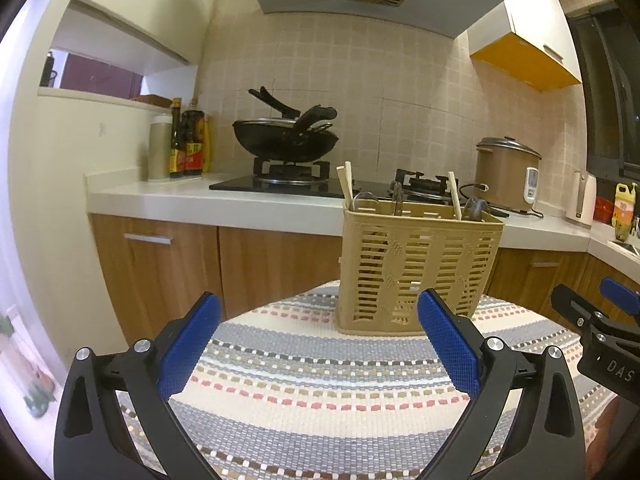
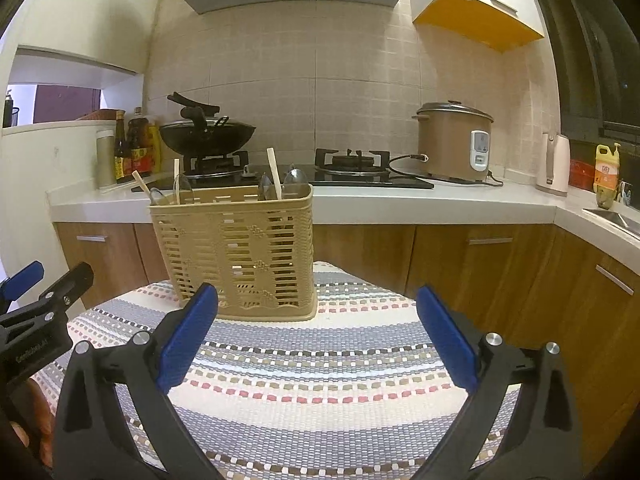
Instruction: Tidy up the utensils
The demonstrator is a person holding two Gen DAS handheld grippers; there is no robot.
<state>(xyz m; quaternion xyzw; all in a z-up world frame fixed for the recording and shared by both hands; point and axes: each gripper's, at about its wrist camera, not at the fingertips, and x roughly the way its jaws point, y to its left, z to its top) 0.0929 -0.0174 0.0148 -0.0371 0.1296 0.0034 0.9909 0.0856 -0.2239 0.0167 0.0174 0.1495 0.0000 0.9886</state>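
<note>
Utensils [image 2: 276, 178] half hidden inside slatted basket [image 2: 240, 248], handles unclear.

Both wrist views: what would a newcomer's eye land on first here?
The tan basket standing on the striped mat, with chopsticks and spoons sticking up out of it. Both grippers, left and right, are open and empty in front of it. Behind, a black wok sits on the stove.

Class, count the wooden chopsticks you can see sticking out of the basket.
3 chopsticks show above the basket: two in its left end, one in its right. Others may be hidden inside.
</note>
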